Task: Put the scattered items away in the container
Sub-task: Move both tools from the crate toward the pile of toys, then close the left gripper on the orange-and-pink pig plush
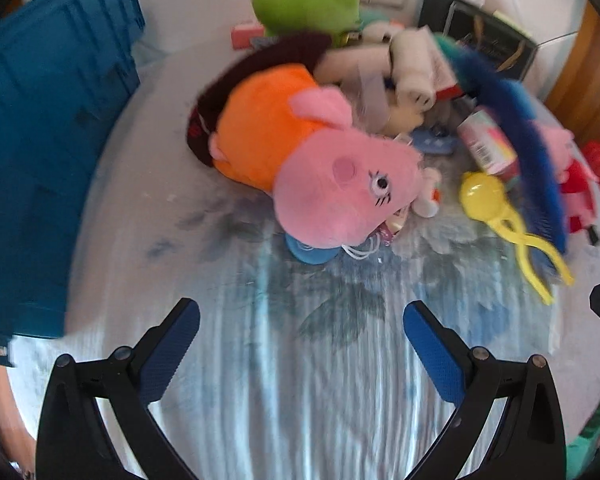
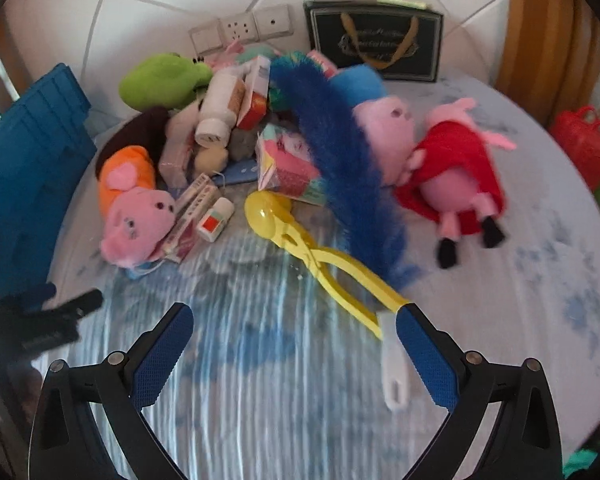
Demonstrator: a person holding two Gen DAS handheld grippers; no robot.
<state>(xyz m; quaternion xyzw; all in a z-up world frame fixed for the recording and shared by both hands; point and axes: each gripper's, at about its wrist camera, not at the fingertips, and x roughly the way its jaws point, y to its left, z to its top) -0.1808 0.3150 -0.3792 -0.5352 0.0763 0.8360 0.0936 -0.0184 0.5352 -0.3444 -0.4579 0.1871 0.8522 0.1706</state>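
Red-dressed pig plush clear in right view | left view: clipped

Both views are taken from low over a pale blue patterned bedsheet, looking forward toward a white tiled wall. The left wrist view is set closer in, filled by an orange-dressed pink pig plush, with a blue plastic crate at its left. The right wrist view is set farther back and rightward; the same plush, crate and a yellow plastic scoop tong are shared.
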